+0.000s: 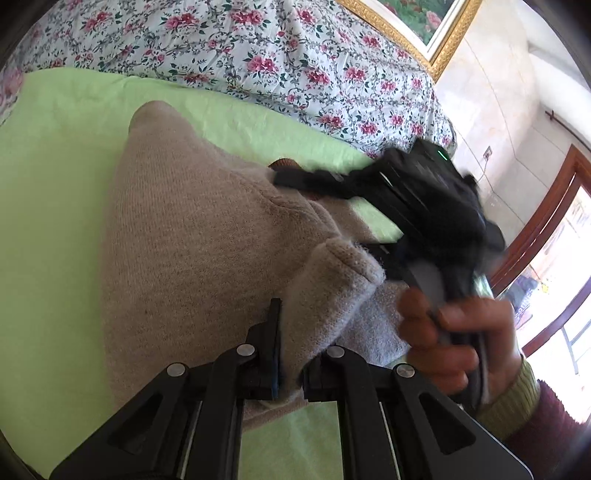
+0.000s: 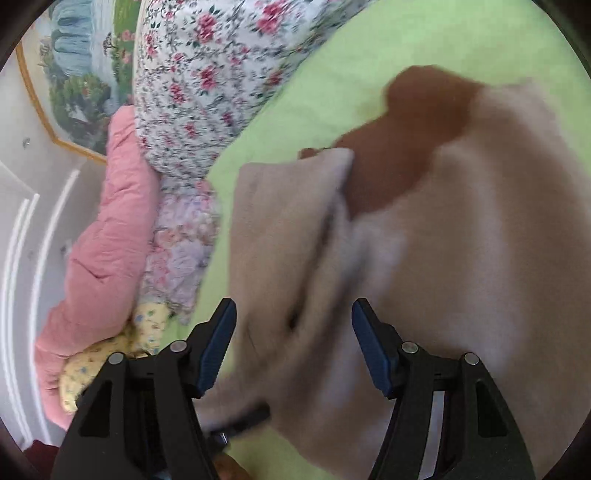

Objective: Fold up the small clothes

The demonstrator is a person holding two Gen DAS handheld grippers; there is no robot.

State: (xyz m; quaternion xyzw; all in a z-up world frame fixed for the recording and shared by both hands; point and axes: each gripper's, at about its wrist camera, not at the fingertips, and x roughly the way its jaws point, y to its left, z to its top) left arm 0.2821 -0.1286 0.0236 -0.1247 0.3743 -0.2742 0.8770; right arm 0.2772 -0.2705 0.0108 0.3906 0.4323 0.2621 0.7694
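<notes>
A small beige knit garment with a brown collar part lies on a light green sheet. My left gripper is shut on a folded edge of the garment near its hem. My right gripper is open, its blue-padded fingers spread just above the beige fabric. The right gripper also shows in the left wrist view, blurred, held by a hand over the garment's far side.
A floral quilt lies beyond the green sheet. A pink padded cloth and a yellow floral cloth lie at the bed's edge. A gold-framed painting hangs on the wall; a wooden-framed window is at right.
</notes>
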